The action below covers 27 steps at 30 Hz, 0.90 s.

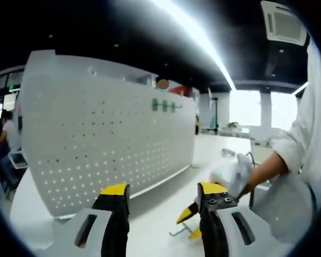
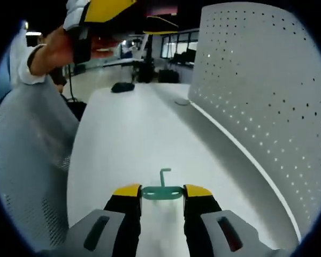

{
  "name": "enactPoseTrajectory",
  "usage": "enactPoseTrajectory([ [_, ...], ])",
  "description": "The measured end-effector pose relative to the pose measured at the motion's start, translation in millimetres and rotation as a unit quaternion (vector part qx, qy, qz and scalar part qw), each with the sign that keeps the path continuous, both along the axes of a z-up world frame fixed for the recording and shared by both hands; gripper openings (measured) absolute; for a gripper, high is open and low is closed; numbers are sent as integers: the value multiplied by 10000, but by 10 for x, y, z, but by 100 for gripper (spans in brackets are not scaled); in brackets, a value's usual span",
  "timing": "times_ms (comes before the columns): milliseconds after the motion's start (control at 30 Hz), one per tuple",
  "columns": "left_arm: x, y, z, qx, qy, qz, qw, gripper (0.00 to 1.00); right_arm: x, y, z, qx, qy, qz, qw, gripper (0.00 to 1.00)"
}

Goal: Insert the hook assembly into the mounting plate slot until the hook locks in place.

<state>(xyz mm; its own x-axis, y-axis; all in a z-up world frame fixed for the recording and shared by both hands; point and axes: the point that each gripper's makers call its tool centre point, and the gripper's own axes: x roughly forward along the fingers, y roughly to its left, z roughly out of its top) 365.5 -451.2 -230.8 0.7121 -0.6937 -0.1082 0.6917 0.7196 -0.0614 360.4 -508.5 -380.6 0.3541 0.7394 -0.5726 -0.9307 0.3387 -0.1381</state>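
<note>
A tall white perforated mounting plate [image 1: 107, 139] stands upright on the white table [image 1: 160, 219]. Green hooks [image 1: 166, 105] are mounted near its upper right. My left gripper [image 1: 163, 188] is open with nothing between its jaws and faces the plate. Low beside it is my right gripper [image 1: 189, 223], with a thin metal hook [image 1: 177, 231] sticking out. In the right gripper view, my right gripper [image 2: 161, 193] is shut on a green hook assembly [image 2: 161, 191] just above the table [image 2: 128, 144]. The plate [image 2: 267, 91] stands to the right, and the left gripper [image 2: 99, 10] is at the top.
A person's hand [image 1: 241, 174] and white sleeve [image 1: 310, 134] fill the right side. A grey mesh surface [image 2: 27, 160] lies left of the table. A black object [image 2: 123, 87] rests at the table's far end. Desks and people sit beyond the plate's left edge.
</note>
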Motion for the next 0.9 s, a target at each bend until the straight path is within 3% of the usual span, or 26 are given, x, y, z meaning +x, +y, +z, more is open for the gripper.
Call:
enactPoseTrajectory([
  [200,18,32,-57,-172,284,34,9994,50,68,95,570,475,-766,-22,9959,29],
  [400,5,18,-118,-348,585,-22,9977,46,-6,226,906,734,-1316,148,9885,29],
  [533,-13,-9,-177,-463,823,-102,9955,42,-74,307,1015,762,-1719,344,9816,29],
  [900,-37,-38,-298,-708,1338,-192,9883,32,-161,400,1099,697,-2279,647,9690,29],
])
